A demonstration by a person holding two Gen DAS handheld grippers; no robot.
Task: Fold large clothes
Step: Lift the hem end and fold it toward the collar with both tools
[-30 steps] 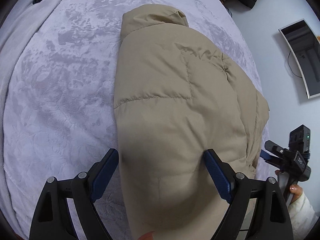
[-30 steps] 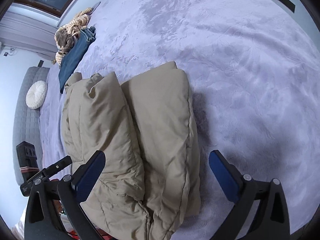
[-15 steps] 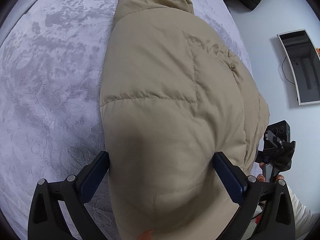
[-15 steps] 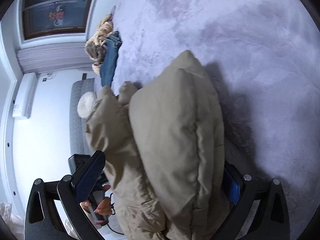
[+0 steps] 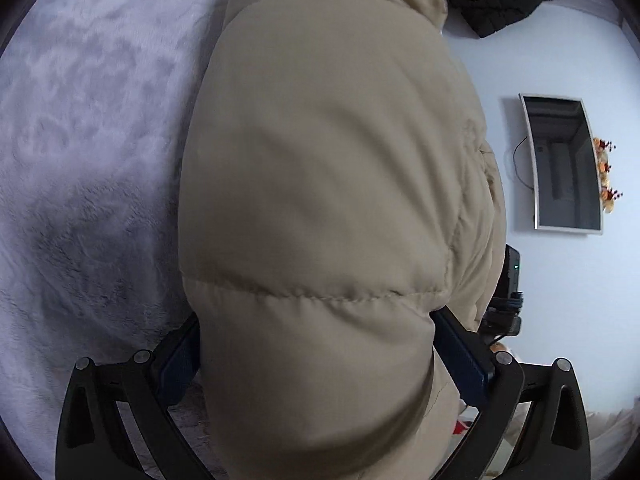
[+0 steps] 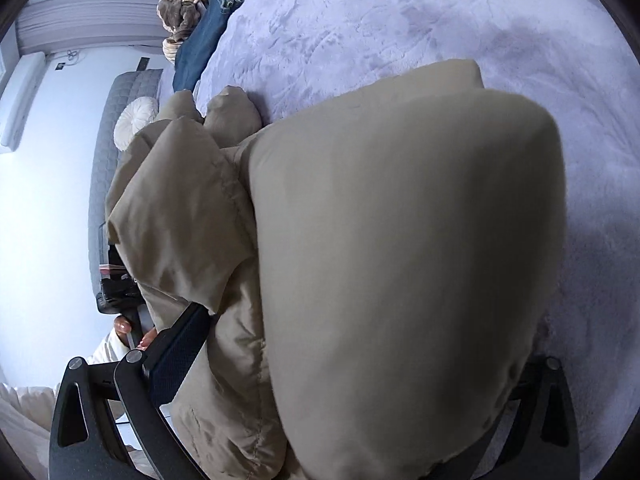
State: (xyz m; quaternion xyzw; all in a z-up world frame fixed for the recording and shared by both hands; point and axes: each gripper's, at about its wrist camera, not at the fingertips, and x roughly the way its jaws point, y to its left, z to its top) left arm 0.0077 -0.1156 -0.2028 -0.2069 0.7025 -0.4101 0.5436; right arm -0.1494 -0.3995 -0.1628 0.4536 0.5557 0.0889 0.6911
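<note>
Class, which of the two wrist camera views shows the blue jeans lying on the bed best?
The right wrist view: the blue jeans lie at the far edge of the purple bedspread, beside a tan bundle. The left wrist view shows nothing of them; the beige puffer jacket fills most of it.

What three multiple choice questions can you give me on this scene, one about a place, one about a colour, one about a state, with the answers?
1. Where do the blue jeans lie?
A. On the far part of the bed
B. On the floor
C. Between the claw's fingers

2. What colour is the puffer jacket?
A. Black
B. Beige
C. Red

3. How does the left claw stand to the jacket?
A. Far above it, clear of it
B. Fingers on either side of the folded bundle, pressing it
C. Resting on the bedspread beside it

Answers: 1 A, they lie on the lilac bedspread beyond the jacket. 2 B, its quilted shell is beige in both views. 3 B, the fabric bulges between the blue pads.
</note>
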